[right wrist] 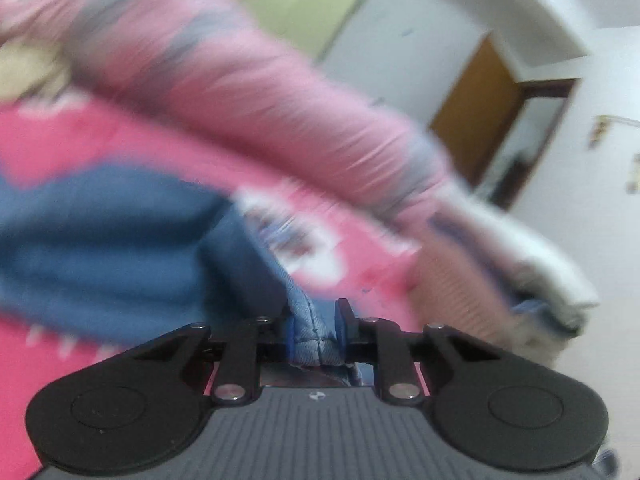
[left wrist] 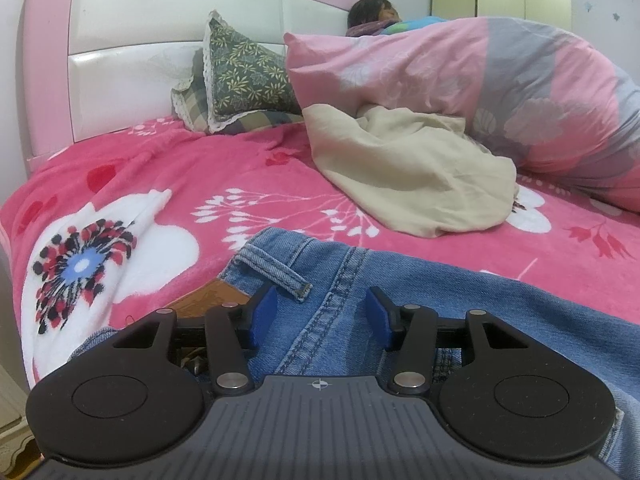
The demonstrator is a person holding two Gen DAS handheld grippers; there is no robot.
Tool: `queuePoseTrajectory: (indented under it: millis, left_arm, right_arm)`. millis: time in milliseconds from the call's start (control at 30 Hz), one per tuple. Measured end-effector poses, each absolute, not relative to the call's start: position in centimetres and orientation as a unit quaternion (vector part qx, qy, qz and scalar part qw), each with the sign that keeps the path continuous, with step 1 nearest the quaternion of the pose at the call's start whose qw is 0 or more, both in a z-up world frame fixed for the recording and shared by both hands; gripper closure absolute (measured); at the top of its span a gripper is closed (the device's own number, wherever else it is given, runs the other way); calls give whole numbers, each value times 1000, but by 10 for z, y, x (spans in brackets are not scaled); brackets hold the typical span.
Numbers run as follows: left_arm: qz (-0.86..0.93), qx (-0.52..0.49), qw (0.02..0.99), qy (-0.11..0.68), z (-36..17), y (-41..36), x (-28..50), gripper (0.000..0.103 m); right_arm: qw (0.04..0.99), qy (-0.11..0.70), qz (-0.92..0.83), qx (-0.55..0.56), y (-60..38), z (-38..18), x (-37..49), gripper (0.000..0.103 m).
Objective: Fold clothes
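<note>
**Jeans on the bed, one end pinched**

The blue jeans [left wrist: 360,280] lie spread on the pink floral blanket [left wrist: 180,184], waistband and a belt loop [left wrist: 276,272] toward the left wrist camera. The left gripper [left wrist: 322,312] hovers over the denim with its blue pads [left wrist: 266,312] apart, none pressing the cloth. The right gripper [right wrist: 314,328] is clamped on a thick folded edge of the jeans (that view is badly blurred). Beyond the jeans lie a crumpled beige cloth [left wrist: 408,176], a pink-and-grey duvet [left wrist: 500,92], a green leaf-print pillow [left wrist: 244,72] and the pink headboard [left wrist: 52,40]. A person [left wrist: 372,16] lies behind the duvet.
</note>
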State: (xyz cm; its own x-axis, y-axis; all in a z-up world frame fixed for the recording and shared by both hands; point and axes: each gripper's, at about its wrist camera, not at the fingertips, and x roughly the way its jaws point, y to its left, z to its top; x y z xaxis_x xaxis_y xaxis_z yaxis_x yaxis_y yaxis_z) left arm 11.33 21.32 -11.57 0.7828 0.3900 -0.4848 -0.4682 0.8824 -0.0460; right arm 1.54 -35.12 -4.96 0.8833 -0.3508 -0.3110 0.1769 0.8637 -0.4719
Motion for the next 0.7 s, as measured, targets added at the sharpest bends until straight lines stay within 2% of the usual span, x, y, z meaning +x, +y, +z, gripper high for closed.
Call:
queuePoseTrajectory:
  millis: [233,367,467,600,700]
  left_arm:
    - [227,-84,941,235,-116,213,112,53]
    - [228,-82,941,235,-117,213,112,53]
    - [228,-82,941,235,-117,213,112,53]
    - [227,-82,941,235,-117,213,112,53]
    - [227,-81,941,236,-117,213,113,53]
  right_arm:
    - [954,118,-193,-196,-393,54,9,83]
    - [957,107,-191,-188,-402,97,0,83]
    - [954,127,-192,-193,-410,109,3,83]
    - [947,175,-195,-187,-427,99,24,83]
    - [938,213,-201,-187,-437,80,46,89]
